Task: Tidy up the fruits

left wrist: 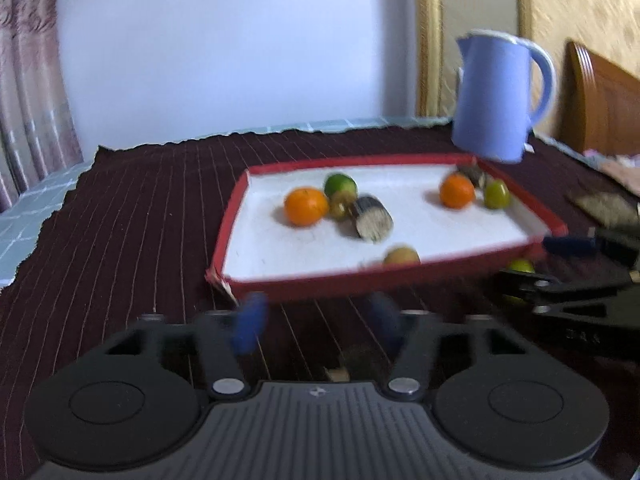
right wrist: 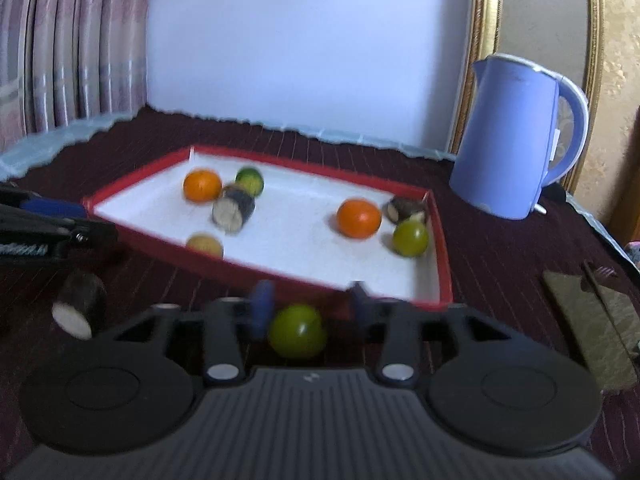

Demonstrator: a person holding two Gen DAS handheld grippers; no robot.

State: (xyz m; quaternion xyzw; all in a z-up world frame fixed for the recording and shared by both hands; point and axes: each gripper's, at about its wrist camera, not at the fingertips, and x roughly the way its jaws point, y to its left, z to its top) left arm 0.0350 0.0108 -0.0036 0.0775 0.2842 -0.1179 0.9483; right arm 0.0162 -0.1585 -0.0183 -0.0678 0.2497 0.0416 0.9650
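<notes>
Landmark: red tray (right wrist: 440, 240), white-floored, on the dark striped cloth of the table (right wrist: 500, 248). Nearest item: a green fruit (right wrist: 297, 331) on the cloth just outside the tray's near wall, lying between the two blue-tipped fingers of the right gripper (right wrist: 306, 309). The fingers stand apart, one on each side of the fruit; frame is blurred, so contact cannot be confirmed, and I judge it not yet clamped. The fruit is round, with no long axis to align; it sits dead ahead of this gripper, with the tray directly beyond it. The likely next move is therefore to close, lift over the near wall and carry forward. Risk: the round fruit rolling off the pads if the closure is off-centre. To the left of that fruit, also outside the tray, lies a dark cut cylinder piece (right wrist: 78, 305) with a pale end face. The left gripper (left wrist: 316, 316) is nearer to it; its fingers are spread with nothing between them, and a dark object shows low under them, too blurred to identify. Inside the tray: two oranges (right wrist: 359, 218) (right wrist: 202, 185), a green fruit at the right wall (right wrist: 410, 237), a darker green one at the back (right wrist: 249, 181), a yellowish fruit by the near wall (right wrist: 205, 244) and two more dark cylinder pieces (right wrist: 233, 213) (right wrist: 404, 209). Beyond the tray's far right corner stands a blue kettle (right wrist: 516, 140).
</notes>
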